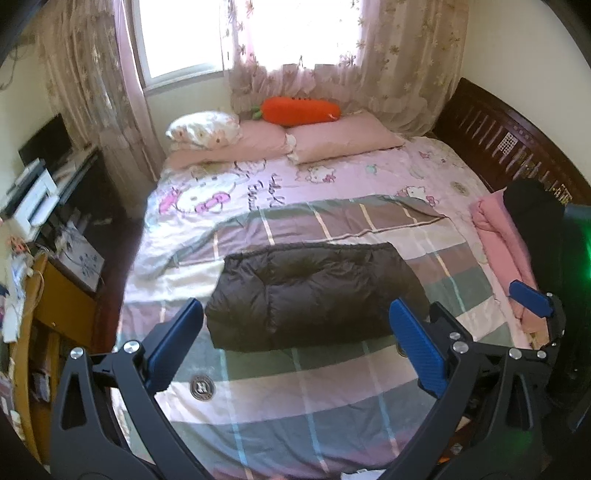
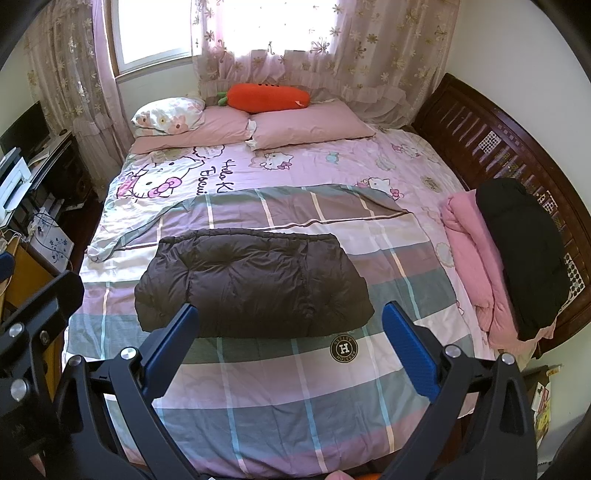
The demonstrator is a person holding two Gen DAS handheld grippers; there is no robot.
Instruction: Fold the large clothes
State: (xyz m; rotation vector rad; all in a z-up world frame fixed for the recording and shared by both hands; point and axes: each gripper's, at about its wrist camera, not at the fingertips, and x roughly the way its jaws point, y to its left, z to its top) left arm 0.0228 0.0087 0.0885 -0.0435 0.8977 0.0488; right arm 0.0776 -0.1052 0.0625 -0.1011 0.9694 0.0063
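The blue-padded fingers (image 1: 177, 343) of the left gripper (image 1: 295, 332) stand wide apart at the bottom of the left wrist view, holding nothing. The fingers (image 2: 410, 354) of the right gripper (image 2: 290, 328) are spread just as wide at the bottom of the right wrist view, also empty. Both grippers are held above the near part of the bed, clear of the cloth.

The task's garment, a dark brown puffer jacket (image 1: 314, 295), lies folded into a thick rectangle in the middle of each frame, resting on a plaid blanket (image 1: 295, 387) that covers the lower half of the bed. In the right wrist view the jacket (image 2: 251, 284) sits just above and between the fingertips; a round logo patch (image 2: 344, 348) on the blanket shows just below the jacket's lower right corner.

At the right edge of the frame a pink folded garment (image 2: 469, 254) lies against the dark wooden bed frame (image 2: 491, 147), with a black folded garment (image 2: 521, 254) stacked on top of it. Toward the top centre, two pink pillows (image 2: 306, 127) and a floral pillow (image 2: 166, 114) lie below a carrot-shaped plush (image 2: 266, 96), under a curtained window (image 2: 155, 29). A cartoon-cat sheet (image 2: 236, 166) shows between pillows and blanket. A cluttered desk (image 1: 40, 295) fills the left edge.
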